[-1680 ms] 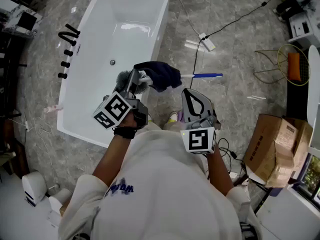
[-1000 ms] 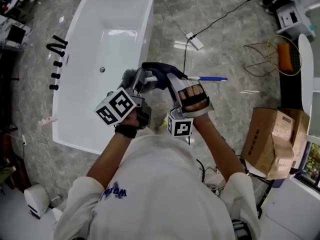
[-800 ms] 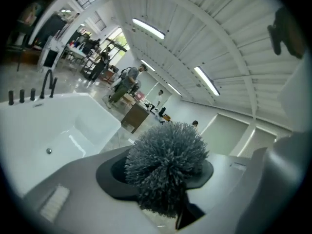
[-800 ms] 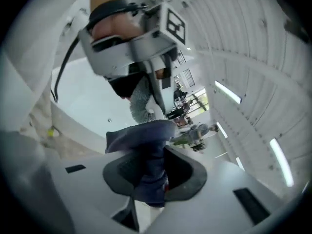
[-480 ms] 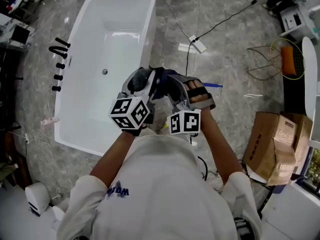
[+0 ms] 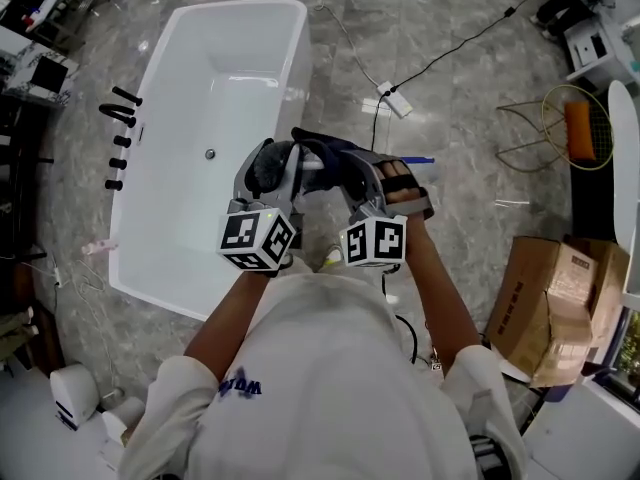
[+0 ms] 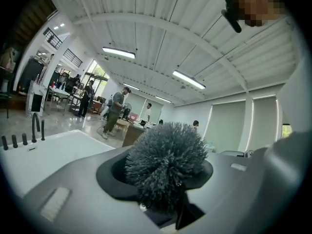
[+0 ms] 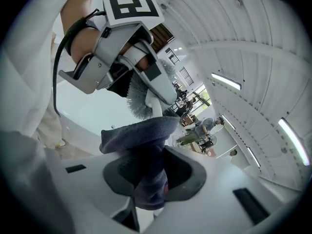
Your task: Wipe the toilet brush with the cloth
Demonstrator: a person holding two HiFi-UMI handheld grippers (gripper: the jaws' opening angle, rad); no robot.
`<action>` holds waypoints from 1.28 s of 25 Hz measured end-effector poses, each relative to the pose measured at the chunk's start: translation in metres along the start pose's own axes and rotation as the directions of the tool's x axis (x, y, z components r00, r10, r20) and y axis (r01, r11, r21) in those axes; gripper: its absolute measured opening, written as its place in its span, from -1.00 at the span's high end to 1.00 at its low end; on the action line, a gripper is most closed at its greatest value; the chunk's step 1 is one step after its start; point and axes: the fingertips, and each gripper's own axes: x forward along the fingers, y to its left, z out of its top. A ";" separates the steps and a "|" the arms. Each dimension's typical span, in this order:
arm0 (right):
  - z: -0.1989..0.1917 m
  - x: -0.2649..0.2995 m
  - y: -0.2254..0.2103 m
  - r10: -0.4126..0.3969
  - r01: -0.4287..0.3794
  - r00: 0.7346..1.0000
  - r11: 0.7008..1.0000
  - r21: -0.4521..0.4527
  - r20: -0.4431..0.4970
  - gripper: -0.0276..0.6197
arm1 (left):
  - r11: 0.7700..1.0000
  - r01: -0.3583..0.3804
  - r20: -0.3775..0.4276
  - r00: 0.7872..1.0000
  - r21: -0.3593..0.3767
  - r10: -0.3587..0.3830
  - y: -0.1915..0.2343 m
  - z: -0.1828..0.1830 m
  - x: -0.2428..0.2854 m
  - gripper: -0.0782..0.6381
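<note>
The toilet brush has a grey bristle head [image 6: 266, 165] and a white shaft ending in a blue handle tip [image 6: 421, 160]. My left gripper [image 6: 272, 168] is shut on the brush near its head, and the bristles [image 7: 165, 161] fill the space between its jaws in the left gripper view. A dark blue cloth [image 6: 322, 152] drapes over the shaft beside the head. My right gripper [image 6: 347, 174] has just been closing, and its jaws now pinch the cloth [image 8: 142, 139]. In the right gripper view the left gripper [image 8: 122, 48] and bristles [image 8: 138, 103] sit just beyond the cloth.
A white bathtub [image 6: 190, 218] lies below and to the left, with black taps [image 6: 120, 108] on its far rim. A power strip [image 6: 391, 99] with its cable lies on the marble floor. A cardboard box [image 6: 545, 303] stands at the right, a wire basket [image 6: 575, 128] beyond it.
The right gripper came up from the lower right onto the cloth on the brush. Both grippers rolled and drew close together, and the brush swung nearer to the person.
</note>
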 end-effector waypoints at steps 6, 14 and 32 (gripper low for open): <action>-0.048 -0.004 -0.016 0.003 -0.003 1.000 1.000 0.017 -0.027 0.64 | 0.997 -0.038 -0.004 0.999 -0.064 0.038 0.004 0.003 0.010 0.24; -0.040 0.016 -0.026 0.008 -0.008 1.000 1.000 -0.006 -0.015 0.63 | 0.993 -0.027 -0.037 0.999 -0.118 0.023 0.006 -0.003 0.035 0.24; -0.021 0.150 -0.093 0.019 -0.029 0.993 0.996 -0.088 -0.120 0.60 | 0.986 -0.030 -0.049 0.999 -0.164 0.022 0.112 0.042 0.137 0.25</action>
